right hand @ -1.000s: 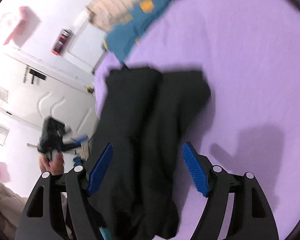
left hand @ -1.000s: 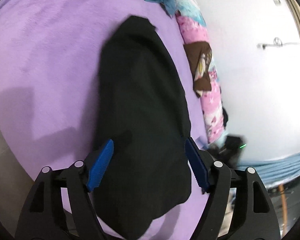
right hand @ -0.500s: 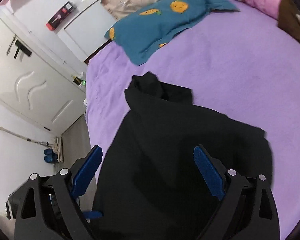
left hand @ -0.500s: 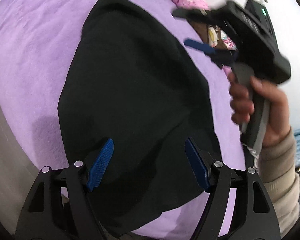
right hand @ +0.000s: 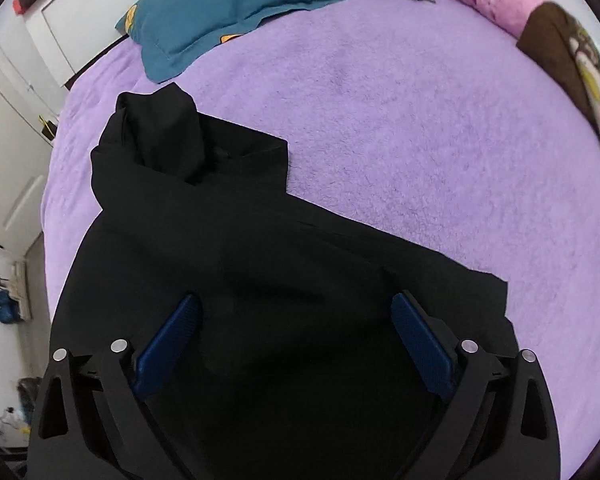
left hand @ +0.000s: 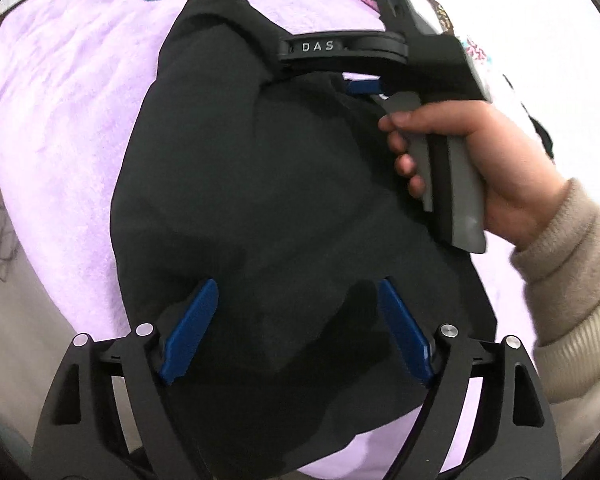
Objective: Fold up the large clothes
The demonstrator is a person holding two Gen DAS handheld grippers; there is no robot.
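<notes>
Black garment [right hand: 268, 280] lies spread on the purple bed [right hand: 420, 160], near edge by both tongs, far end just short of the teal pillow [right hand: 236, 12]. Left tongs [left hand: 296, 328] have just been opening; they now stand released above the garment, cloth showing between the blue pads but not pinched. Right tongs [right hand: 296, 344] have also just been opening, wide and released, hovering over the cloth, gripping nothing.

Step in hand, as judged: pick grip points for the next fold. To do it well, lower each tong onto an edge or corner rather than mid-panel, pinch a single layer, and lift both sides evenly toward the pillow so the fold stays square. Flatten the bunched lump at the pillow end first, or it will be folded in.

Left view alone shows the person's hand [left hand: 496, 168] and beige sleeve [left hand: 572, 300] holding the right tool over the garment's side. Right view alone shows the pillow fully, the rumpled far end, the pink blanket [right hand: 500, 0] beyond the garment, and a white door [right hand: 16, 152].
</notes>
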